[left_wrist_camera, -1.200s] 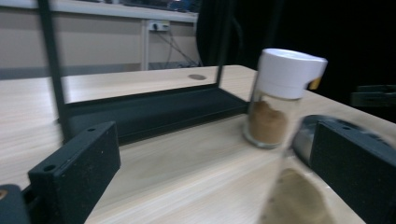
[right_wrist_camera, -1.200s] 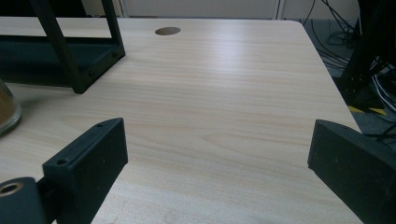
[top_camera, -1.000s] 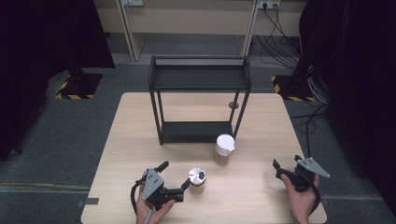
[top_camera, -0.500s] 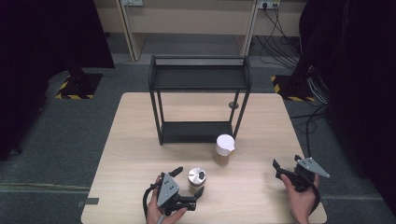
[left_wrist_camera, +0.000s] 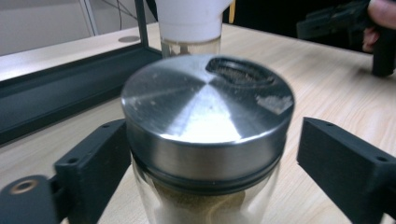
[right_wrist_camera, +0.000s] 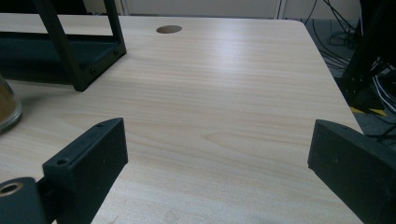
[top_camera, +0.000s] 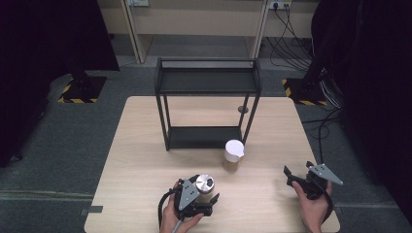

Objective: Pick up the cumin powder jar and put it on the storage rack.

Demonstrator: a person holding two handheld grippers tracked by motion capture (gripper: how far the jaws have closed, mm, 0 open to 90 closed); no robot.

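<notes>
shaker (top_camera: 206, 183) before rack (top_camera: 208, 92), jar (top_camera: 233, 154) right behind it

Black fingers (left_wrist_camera: 93, 158); seemingly grey plates

left tool (top_camera: 206, 196) | moved around steel-lidded jar (top_camera: 205, 183) | jaws closing
</notes>
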